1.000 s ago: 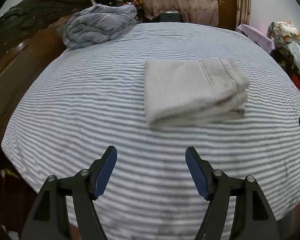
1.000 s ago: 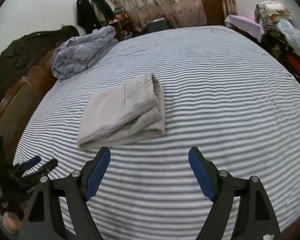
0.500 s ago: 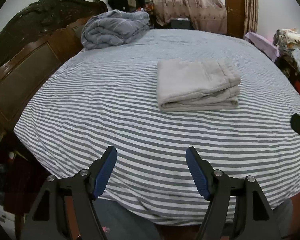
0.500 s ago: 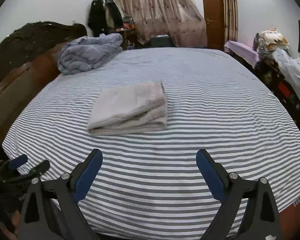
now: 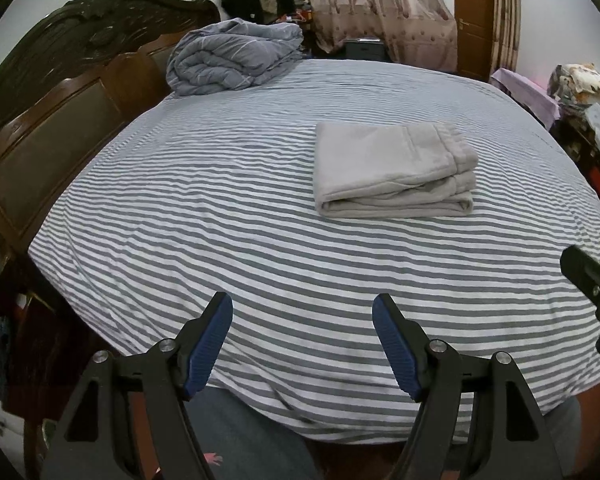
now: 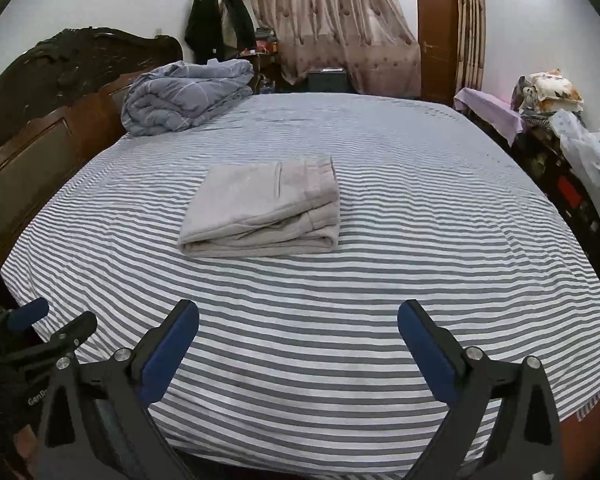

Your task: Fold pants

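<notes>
The light grey pants (image 5: 392, 168) lie folded into a compact stack on the striped bed sheet (image 5: 220, 216), waistband on the right side. They also show in the right wrist view (image 6: 264, 210). My left gripper (image 5: 302, 320) is open and empty, held over the bed's near edge, well short of the pants. My right gripper (image 6: 298, 324) is open and empty, also back at the near edge. The right gripper shows at the right edge of the left wrist view (image 5: 596, 280); the left gripper shows at the lower left of the right wrist view (image 6: 40, 336).
A rolled grey-blue quilt (image 5: 236, 56) lies at the bed's far left by the dark wooden headboard (image 5: 60, 108). Curtains (image 6: 332, 24), a door (image 6: 438, 40) and hanging coats (image 6: 220, 24) stand behind. Cluttered furniture (image 6: 560, 128) lines the right side.
Both grippers have pulled back and up from the pants toward the bed's near edge. The pants lie still. Both grippers stayed open.
</notes>
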`<action>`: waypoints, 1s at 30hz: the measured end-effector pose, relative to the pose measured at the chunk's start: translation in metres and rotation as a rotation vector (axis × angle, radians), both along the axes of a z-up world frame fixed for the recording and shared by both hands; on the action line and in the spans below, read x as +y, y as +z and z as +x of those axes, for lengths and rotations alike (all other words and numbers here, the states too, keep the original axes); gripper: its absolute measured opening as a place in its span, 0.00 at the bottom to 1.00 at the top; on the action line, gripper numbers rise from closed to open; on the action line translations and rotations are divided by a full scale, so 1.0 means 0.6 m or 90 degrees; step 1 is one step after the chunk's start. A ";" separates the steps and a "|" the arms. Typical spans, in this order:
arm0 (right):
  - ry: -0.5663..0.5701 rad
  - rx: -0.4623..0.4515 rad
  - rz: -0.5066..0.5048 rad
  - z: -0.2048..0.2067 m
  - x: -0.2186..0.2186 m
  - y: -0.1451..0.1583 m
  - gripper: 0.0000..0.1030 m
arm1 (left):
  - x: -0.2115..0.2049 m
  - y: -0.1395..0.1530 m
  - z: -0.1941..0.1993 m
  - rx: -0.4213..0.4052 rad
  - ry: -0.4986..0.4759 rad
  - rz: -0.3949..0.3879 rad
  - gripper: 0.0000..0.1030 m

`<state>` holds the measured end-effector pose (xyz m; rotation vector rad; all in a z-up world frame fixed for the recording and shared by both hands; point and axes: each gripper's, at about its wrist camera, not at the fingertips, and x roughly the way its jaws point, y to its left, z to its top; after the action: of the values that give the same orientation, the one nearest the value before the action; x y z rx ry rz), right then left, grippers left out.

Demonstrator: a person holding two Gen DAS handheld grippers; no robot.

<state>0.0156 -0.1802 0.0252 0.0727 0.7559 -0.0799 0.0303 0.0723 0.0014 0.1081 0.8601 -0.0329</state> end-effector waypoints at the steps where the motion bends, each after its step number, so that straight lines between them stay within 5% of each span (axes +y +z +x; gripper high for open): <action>1: -0.001 0.004 -0.001 0.000 0.001 -0.003 0.96 | 0.001 -0.001 0.001 0.001 0.002 0.000 0.71; 30: 0.024 0.031 -0.006 0.001 0.009 -0.026 0.96 | 0.009 -0.020 0.010 0.028 0.019 0.002 0.71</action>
<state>0.0165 -0.1748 0.0098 0.0480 0.8051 -0.0488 0.0360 0.0777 -0.0107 0.0974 0.9056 -0.0054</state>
